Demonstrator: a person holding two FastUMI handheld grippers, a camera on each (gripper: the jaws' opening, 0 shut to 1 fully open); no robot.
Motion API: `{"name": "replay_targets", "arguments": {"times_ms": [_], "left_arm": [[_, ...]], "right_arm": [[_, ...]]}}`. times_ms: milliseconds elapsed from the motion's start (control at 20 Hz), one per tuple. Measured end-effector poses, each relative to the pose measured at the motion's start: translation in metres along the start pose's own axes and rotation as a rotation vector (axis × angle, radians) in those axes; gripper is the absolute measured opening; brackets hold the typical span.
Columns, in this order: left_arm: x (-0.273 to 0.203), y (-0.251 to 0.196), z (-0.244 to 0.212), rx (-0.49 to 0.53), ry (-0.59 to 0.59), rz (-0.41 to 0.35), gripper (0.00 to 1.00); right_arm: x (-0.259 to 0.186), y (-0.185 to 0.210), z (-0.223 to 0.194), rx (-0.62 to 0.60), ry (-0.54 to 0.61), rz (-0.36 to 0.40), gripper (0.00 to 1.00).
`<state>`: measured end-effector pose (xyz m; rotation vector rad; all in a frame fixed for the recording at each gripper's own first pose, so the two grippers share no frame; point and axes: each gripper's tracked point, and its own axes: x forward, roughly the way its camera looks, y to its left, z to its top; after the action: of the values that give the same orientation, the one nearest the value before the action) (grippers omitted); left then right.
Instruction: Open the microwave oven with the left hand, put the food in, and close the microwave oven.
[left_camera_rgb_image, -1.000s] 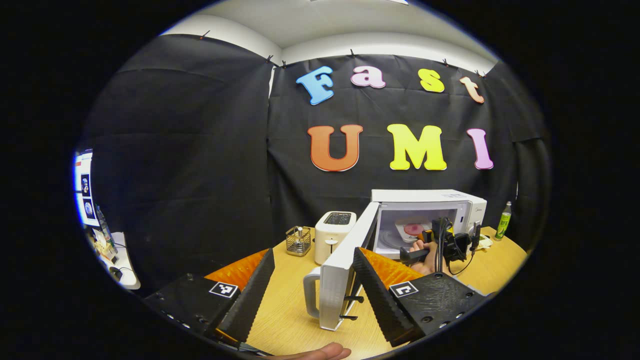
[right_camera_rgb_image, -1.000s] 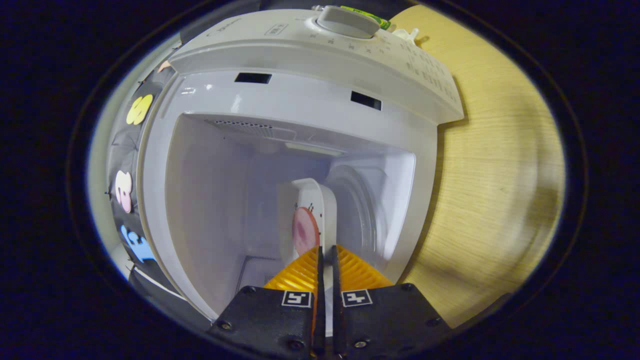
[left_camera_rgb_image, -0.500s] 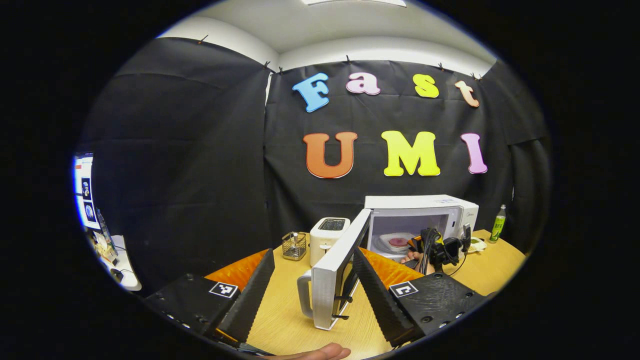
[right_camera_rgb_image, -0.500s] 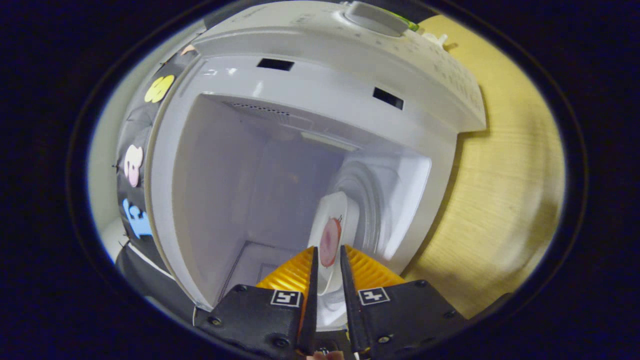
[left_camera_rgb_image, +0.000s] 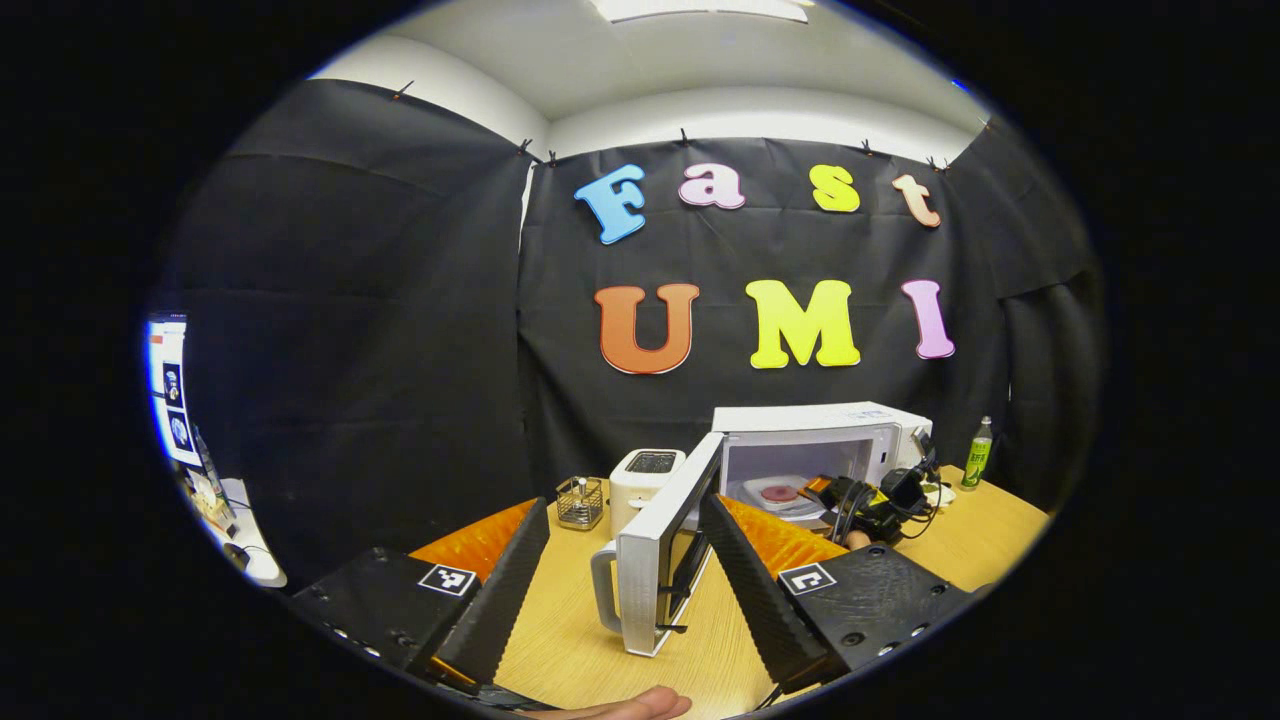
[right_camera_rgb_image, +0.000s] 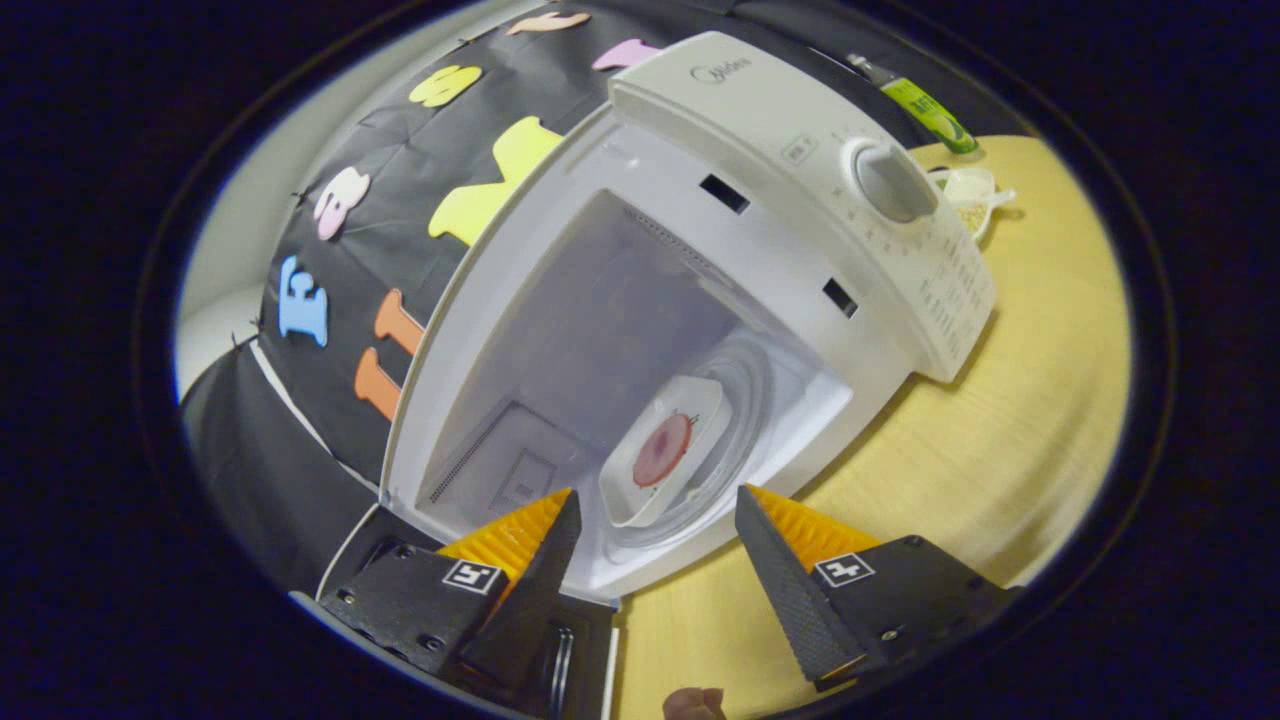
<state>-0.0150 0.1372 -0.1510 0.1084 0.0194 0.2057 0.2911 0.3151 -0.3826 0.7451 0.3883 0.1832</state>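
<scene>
The white microwave (left_camera_rgb_image: 812, 437) stands on the wooden table with its door (left_camera_rgb_image: 655, 535) swung wide open, handle (left_camera_rgb_image: 602, 592) toward me. Inside, a white square plate (right_camera_rgb_image: 640, 478) carrying a round pink piece of food (right_camera_rgb_image: 664, 449) lies on the glass turntable (right_camera_rgb_image: 752, 400). My right gripper (right_camera_rgb_image: 657, 493) is open just outside the oven's mouth, its fingers apart on either side of the plate and touching nothing. My left gripper (left_camera_rgb_image: 625, 560) is open, the door's edge standing beyond the gap between its fingers. Farther off, the right gripper (left_camera_rgb_image: 872, 500) and the hand holding it sit before the cavity.
A white toaster (left_camera_rgb_image: 643, 478) and a small wire basket (left_camera_rgb_image: 580, 501) stand left of the door. A green bottle (left_camera_rgb_image: 976, 452) and a small bowl (right_camera_rgb_image: 967, 190) sit right of the microwave. A monitor (left_camera_rgb_image: 170, 395) on a side table is at far left.
The right gripper opened, left the plate lying on the turntable and drew back out of the oven. The left gripper backed away from the door; the microwave looks smaller.
</scene>
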Motion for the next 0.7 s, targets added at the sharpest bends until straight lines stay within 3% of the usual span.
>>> {"name": "replay_targets", "arguments": {"times_ms": [200, 250, 400, 500, 550, 600, 650, 700], "left_arm": [[0.006, 0.020, -0.008, -0.015, 0.000, 0.031, 0.94], [0.007, 0.022, -0.011, -0.026, 0.001, 0.022, 0.84], [0.015, 0.034, -0.018, -0.058, 0.009, 0.019, 0.82], [0.022, 0.044, -0.026, -0.063, 0.017, 0.028, 0.91], [0.024, 0.048, -0.031, -0.061, 0.027, 0.031, 0.76], [0.028, 0.055, -0.036, -0.060, 0.039, 0.044, 0.68], [0.030, 0.063, -0.038, -0.066, 0.041, 0.062, 0.53], [0.034, 0.069, -0.042, -0.079, 0.051, 0.078, 0.33]], "right_arm": [[-0.053, -0.020, 0.026, -0.153, 0.026, -0.032, 0.99], [-0.072, -0.020, 0.036, -0.191, 0.024, -0.025, 0.99], [-0.133, -0.015, 0.070, -0.325, -0.009, 0.005, 0.99], [-0.177, -0.009, 0.103, -0.399, -0.080, 0.007, 0.99], [-0.199, -0.004, 0.117, -0.436, -0.113, 0.016, 0.99], [-0.221, 0.002, 0.133, -0.473, -0.153, 0.028, 0.99], [-0.241, 0.004, 0.149, -0.515, -0.189, 0.024, 0.99], [-0.257, 0.007, 0.165, -0.559, -0.239, 0.024, 0.99]]}}
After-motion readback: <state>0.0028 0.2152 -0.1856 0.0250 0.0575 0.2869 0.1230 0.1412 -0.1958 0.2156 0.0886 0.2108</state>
